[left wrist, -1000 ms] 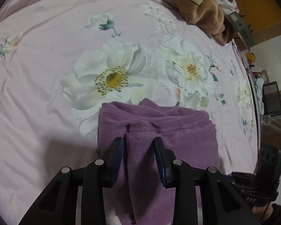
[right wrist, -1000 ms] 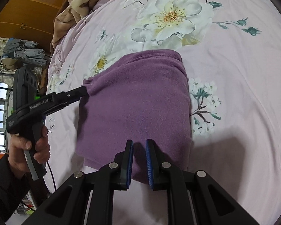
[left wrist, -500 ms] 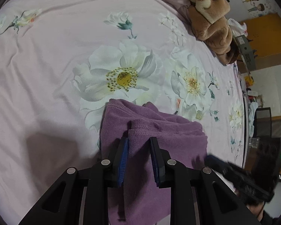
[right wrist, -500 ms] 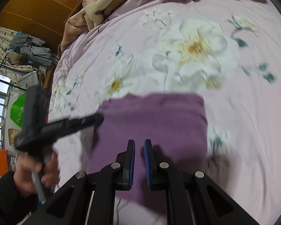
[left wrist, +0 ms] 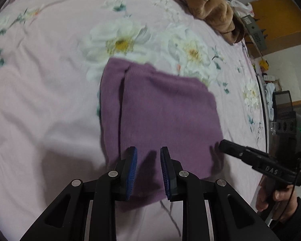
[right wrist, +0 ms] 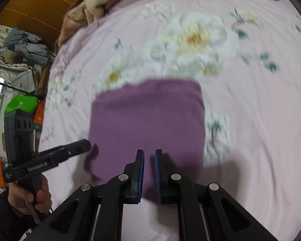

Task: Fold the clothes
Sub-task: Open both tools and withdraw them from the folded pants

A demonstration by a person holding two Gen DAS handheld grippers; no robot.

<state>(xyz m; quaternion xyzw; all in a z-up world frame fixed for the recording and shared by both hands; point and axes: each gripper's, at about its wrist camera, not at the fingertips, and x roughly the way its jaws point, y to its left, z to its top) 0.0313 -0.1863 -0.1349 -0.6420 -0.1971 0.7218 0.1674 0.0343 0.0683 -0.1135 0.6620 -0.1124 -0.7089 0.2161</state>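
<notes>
Purple garment (left wrist: pixel 160 118) lay folded on the flowered pink sheet (left wrist: pixel 40 100) ahead of my left gripper (left wrist: pixel 148 160) and right gripper (right wrist: pixel 149 164), both parted and empty; brown blanket (left wrist: pixel 210 6) beyond.

White letters are showing on the side of the right gripper (left wrist: pixel 226 147) in the left wrist view, reading "DAS" on the black body just ahead of the person's hand. In the right wrist view the left gripper (right wrist: pixel 84 146) is carrying white lettering along its black body, which looks like "GenRobot.AI", though blur is softening it. Beyond the brown blanket (left wrist: pixel 212 10), a grey box (left wrist: pixel 254 34) is bearing dark print that is too small to read.
</notes>
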